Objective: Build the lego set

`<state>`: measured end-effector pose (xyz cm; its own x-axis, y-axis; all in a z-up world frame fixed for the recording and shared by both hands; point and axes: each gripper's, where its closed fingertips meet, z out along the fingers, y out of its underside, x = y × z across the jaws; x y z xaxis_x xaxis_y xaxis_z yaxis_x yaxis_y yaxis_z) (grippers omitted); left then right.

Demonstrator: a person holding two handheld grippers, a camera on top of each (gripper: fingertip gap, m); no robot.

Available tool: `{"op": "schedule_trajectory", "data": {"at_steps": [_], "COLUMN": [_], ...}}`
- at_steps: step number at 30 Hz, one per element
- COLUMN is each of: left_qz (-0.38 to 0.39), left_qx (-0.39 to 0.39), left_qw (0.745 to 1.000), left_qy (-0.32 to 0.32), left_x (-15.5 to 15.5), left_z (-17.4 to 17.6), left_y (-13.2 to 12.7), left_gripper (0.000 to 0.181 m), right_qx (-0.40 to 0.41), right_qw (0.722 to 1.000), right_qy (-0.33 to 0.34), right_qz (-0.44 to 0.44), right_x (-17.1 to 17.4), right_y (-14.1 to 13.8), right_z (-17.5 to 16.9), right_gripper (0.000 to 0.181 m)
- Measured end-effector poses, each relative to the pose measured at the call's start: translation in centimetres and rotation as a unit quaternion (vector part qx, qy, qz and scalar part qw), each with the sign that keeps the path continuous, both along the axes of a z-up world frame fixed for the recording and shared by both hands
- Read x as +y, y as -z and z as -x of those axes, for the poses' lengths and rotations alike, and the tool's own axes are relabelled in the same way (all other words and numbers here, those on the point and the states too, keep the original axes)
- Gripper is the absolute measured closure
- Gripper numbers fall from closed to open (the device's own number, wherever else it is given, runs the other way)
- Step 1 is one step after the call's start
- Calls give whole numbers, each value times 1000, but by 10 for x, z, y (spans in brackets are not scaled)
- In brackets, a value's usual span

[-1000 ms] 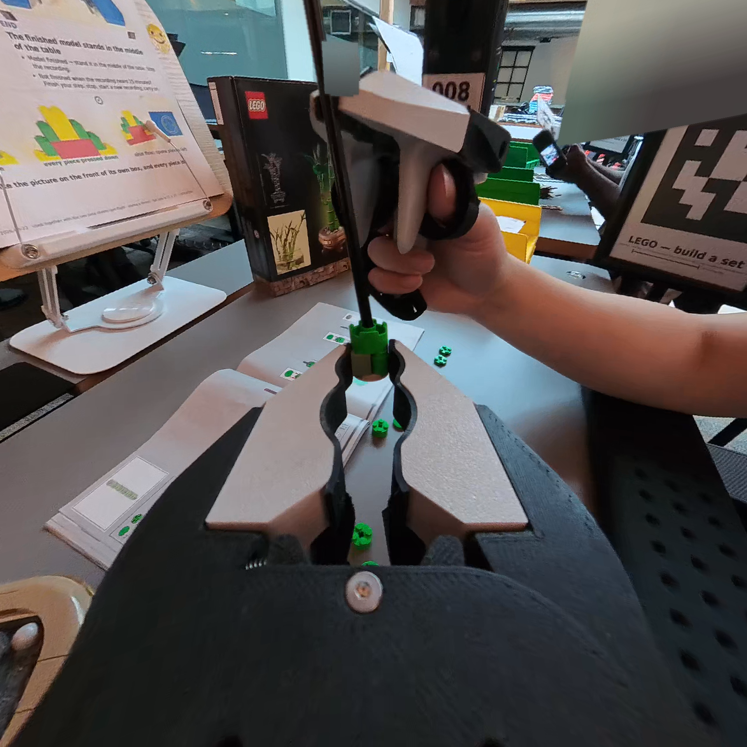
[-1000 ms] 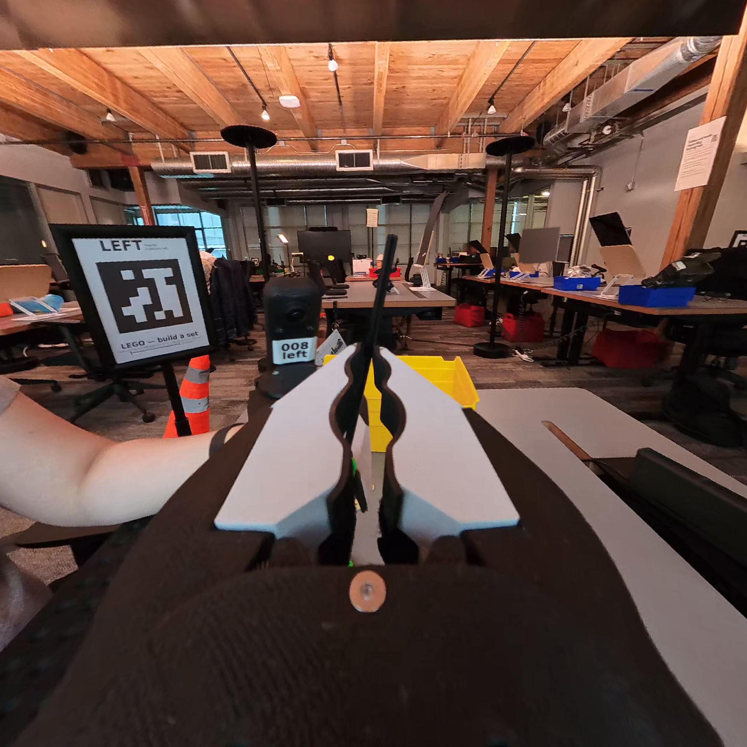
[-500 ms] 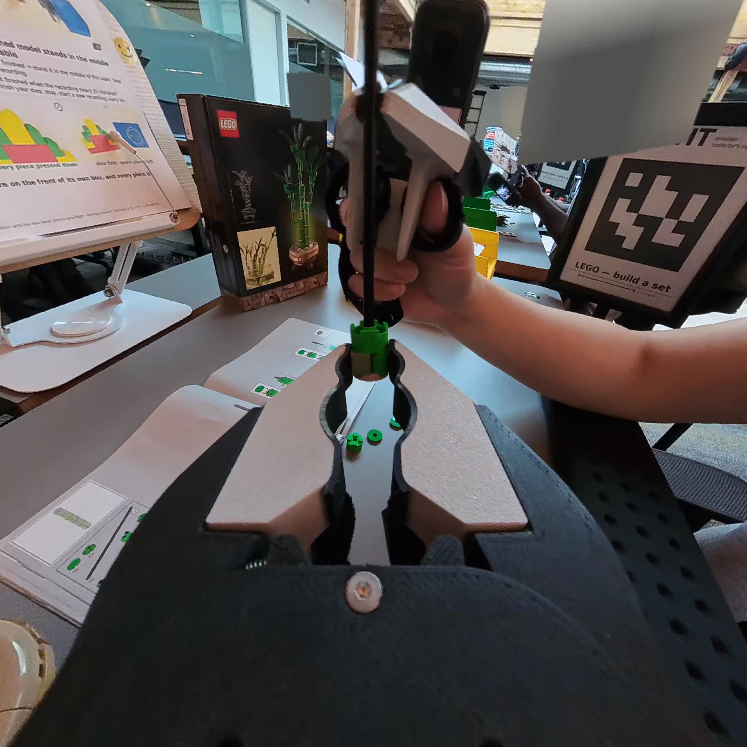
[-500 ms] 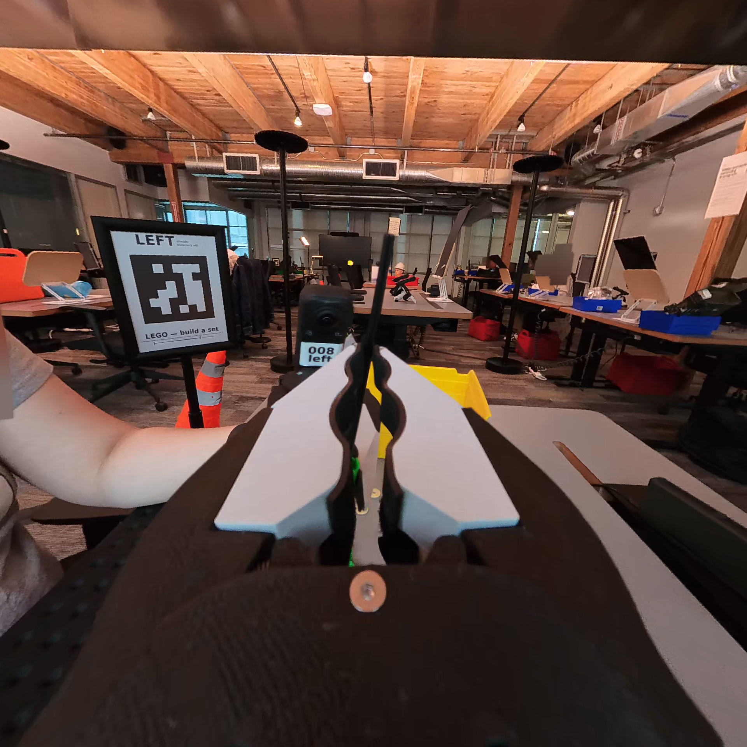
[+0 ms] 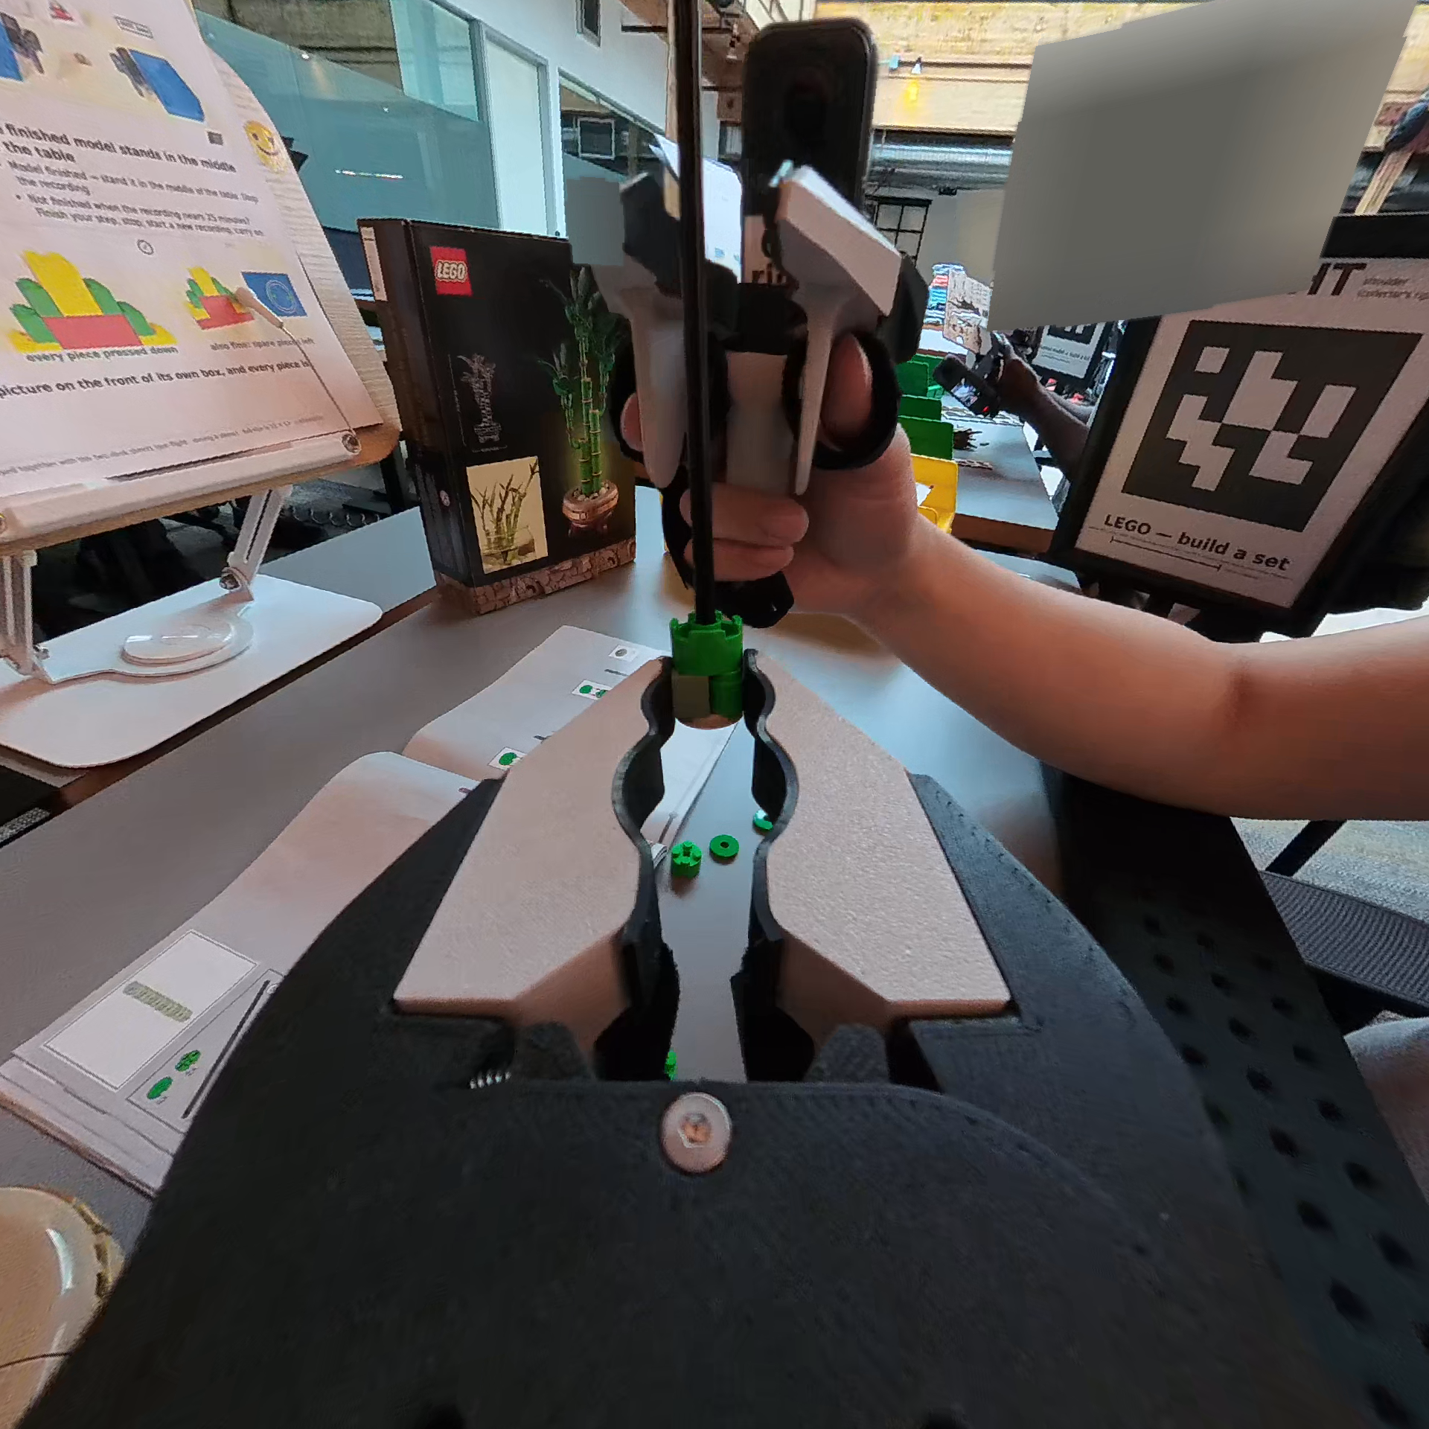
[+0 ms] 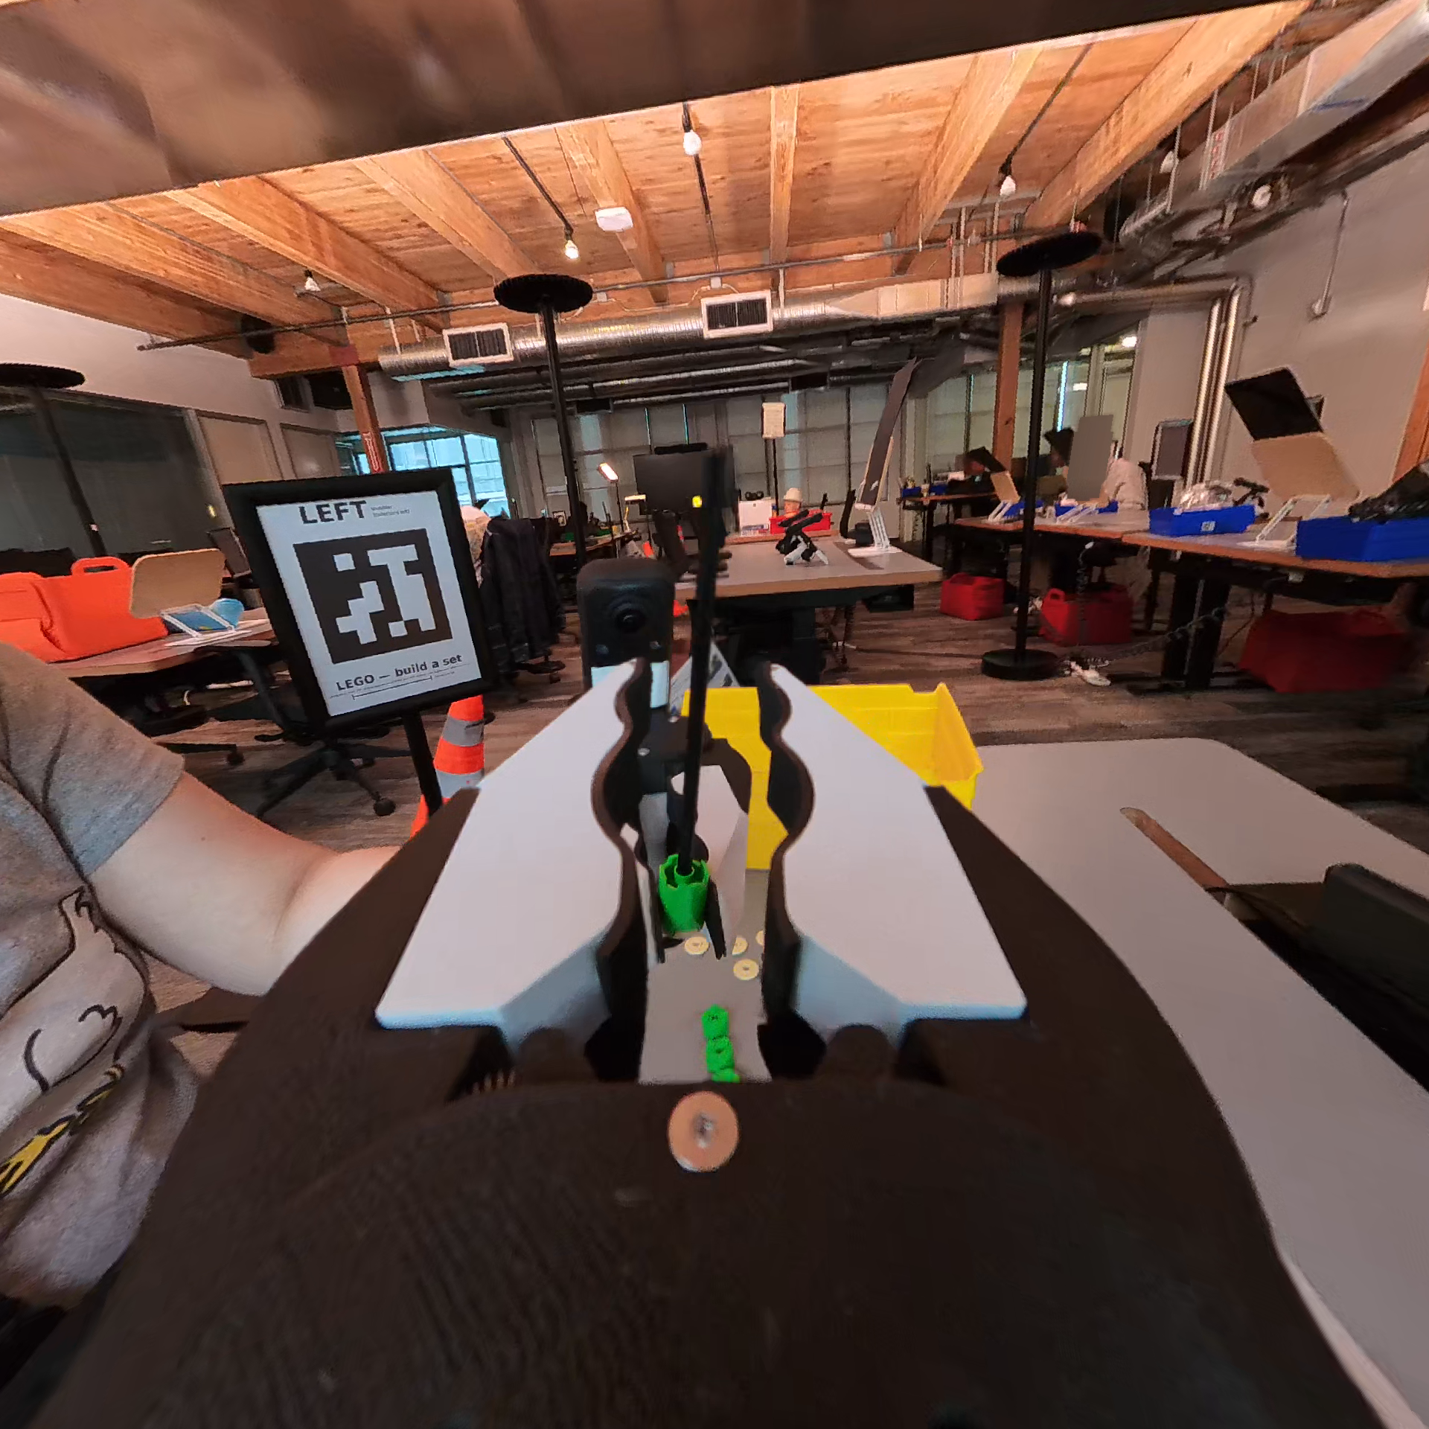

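Open workshop hall under a warm timber-beamed ceiling [image 6: 812, 178] with small hanging bulbs [image 6: 692, 141] and silver ducting [image 6: 850, 313], grey carpeted floor [image 6: 1082, 711] ahead, long grey work tables [image 6: 804, 568] beyond, glazed rear wall [image 6: 835, 433] farthest off.

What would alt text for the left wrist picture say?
A handheld gripper's two tan fingers pinch a small green round brick stack threaded on a thin black rod. Behind it, a hand holds a second gripper; loose green pieces lie on the grey table.
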<state>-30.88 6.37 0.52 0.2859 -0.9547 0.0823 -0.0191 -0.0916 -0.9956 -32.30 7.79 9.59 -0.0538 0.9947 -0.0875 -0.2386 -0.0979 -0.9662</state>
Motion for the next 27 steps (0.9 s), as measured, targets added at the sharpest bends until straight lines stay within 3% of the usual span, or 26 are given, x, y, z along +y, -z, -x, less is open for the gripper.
{"op": "schedule_trajectory", "data": {"at_steps": [3, 6, 16, 27], "left_qz": [-1, 0, -11, 0], "left_qx": [2, 4, 28, 19], "left_qw": [1000, 1000, 1000, 999], "left_qy": [1, 0, -8, 50], "left_x": [-1, 0, 0, -19], "left_z": [-1, -1, -2, -12], "left_y": [0, 1, 6, 3], "left_gripper": [167, 167, 167, 167], "right_qx": [-18, -40, -85, -57], "right_qw": [1000, 999, 996, 996], "right_qy": [-7, 1, 8, -61], "right_qz": [10, -2, 7, -39], "right_x": [-2, -2, -4, -29], "right_y": [4, 11, 16, 10], "right_z": [5, 10, 12, 8], "right_gripper": [155, 179, 179, 179]}}
